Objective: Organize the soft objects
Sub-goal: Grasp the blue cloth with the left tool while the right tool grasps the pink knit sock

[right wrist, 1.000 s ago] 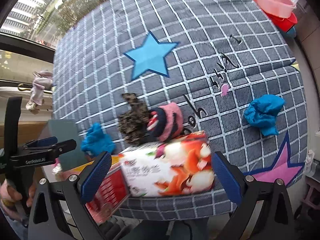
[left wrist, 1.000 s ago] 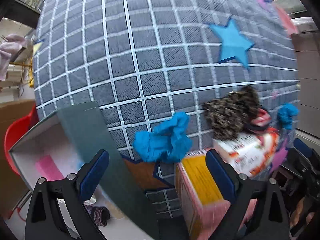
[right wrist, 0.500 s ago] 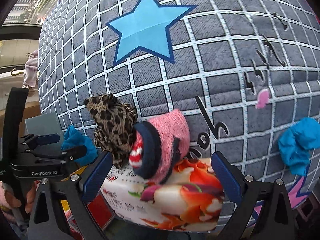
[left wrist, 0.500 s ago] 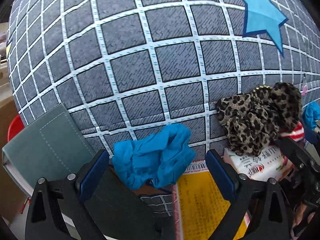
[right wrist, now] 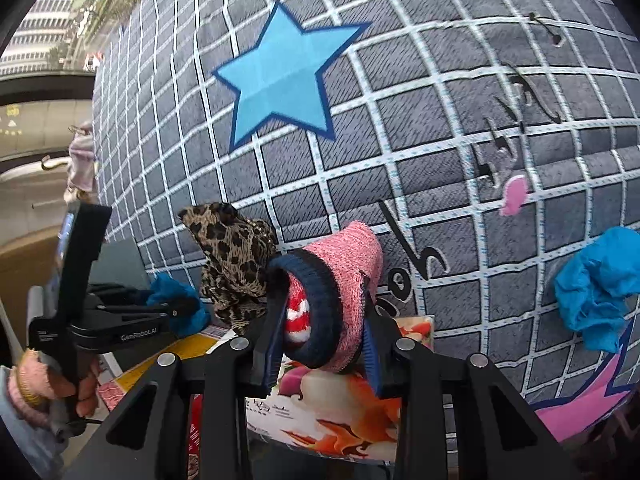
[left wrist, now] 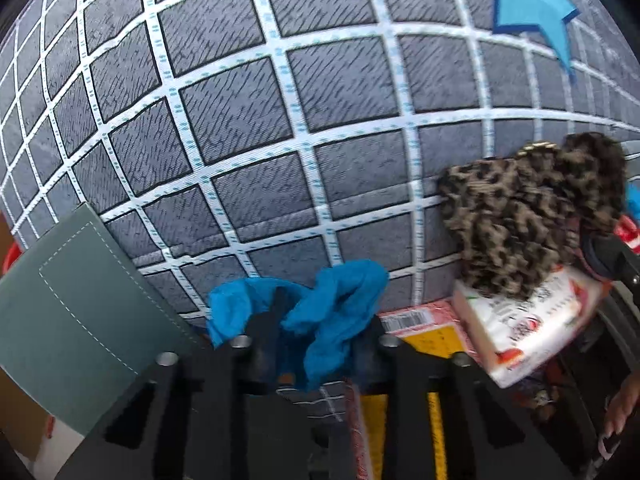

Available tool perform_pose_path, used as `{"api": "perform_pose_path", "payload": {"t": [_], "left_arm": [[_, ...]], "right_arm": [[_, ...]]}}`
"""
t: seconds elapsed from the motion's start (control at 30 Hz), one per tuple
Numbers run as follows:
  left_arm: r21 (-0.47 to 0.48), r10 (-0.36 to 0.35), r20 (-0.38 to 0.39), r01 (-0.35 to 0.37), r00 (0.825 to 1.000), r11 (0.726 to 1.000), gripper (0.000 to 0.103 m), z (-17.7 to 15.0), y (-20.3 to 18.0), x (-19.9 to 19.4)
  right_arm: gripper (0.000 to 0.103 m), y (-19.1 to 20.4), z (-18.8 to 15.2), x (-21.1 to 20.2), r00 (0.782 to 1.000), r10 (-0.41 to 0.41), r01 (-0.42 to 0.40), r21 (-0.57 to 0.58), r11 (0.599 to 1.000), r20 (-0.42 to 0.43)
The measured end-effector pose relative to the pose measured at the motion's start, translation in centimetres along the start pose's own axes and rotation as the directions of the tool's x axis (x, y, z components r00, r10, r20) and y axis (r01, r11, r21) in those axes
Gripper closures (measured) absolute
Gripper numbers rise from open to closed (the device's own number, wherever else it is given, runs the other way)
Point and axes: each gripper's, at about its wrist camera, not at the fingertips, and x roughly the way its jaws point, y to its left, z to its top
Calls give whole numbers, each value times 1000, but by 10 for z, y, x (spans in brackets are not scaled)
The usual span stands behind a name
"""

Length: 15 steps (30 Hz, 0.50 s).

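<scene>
My left gripper is shut on a crumpled blue cloth at the near edge of the grey checked table cover. It also shows in the right wrist view, with the blue cloth in it. My right gripper is shut on a pink sock with a navy cuff, which lies on a flowered tissue pack. A leopard-print cloth lies just left of the sock and shows in the left wrist view too.
A second blue cloth lies at the right. A grey-green box lid stands at the left of my left gripper. A yellow and red box lies beside the tissue pack. Blue and pink stars mark the cover.
Both grippers have moved in and closed. The left one has closed on the blue cloth, the right one on the pink sock.
</scene>
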Motion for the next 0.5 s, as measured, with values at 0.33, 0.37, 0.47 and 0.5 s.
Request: {"api": "perform_pose_path", "payload": {"t": [0.33,0.37,0.47,0.5], "left_arm": [[-34,-34,366,50,930,998,77,-38,6,-78],[-38,-37,397,57,917,998,77,-44,9,-86],[-37,-56,480,84,876,996,77,-64,9,-110],[-37,-57,497,86,866,996,77,-69,9,-115]], "right_arm": [[68,14,-9,-43,993,23,-21,-17,1000,115],[68,18,-12,-47,991,24,-21,-25,999,129],[68,31,-17,-54,987,27,-20,-46,999,158],[68,33,-19,-57,986,30,-22,-51,998,162]]}}
